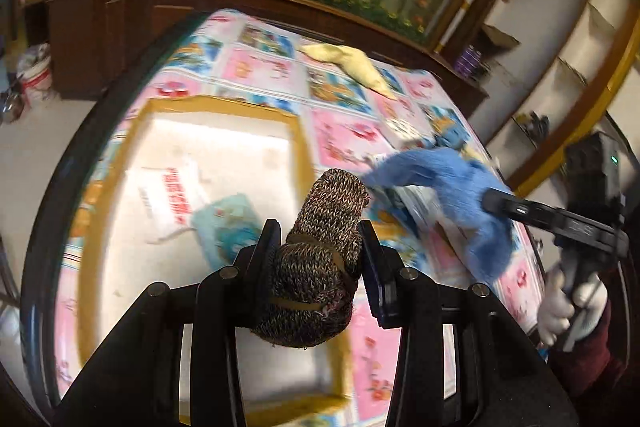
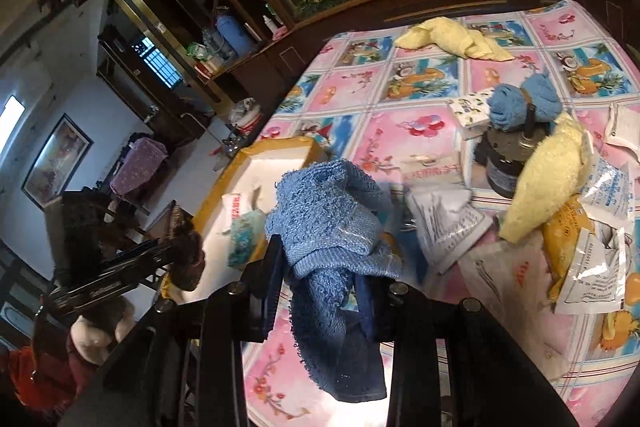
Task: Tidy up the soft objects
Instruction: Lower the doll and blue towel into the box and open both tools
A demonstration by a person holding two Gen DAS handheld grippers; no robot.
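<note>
My left gripper [image 1: 320,241] is shut on a brown knitted sock bundle [image 1: 320,267], held above a white foam box with a yellow taped rim [image 1: 224,103]. The box holds a white packet [image 1: 172,199] and a teal cloth [image 1: 228,223]. My right gripper [image 2: 322,267] is shut on a blue towel [image 2: 328,223], held above the table to the right of the box [image 2: 280,147]. The blue towel [image 1: 452,187] and the right gripper [image 1: 488,201] also show in the left wrist view. The sock bundle [image 2: 188,255] shows at the left of the right wrist view.
The table has a pink and blue cartoon cloth [image 2: 400,131]. On it lie a yellow cloth [image 2: 452,39] at the far side, a yellow towel [image 2: 544,187], another blue cloth [image 2: 520,103] on a dark jar [image 2: 508,163], and several packets [image 2: 448,219]. A dark wooden cabinet [image 1: 120,23] stands behind.
</note>
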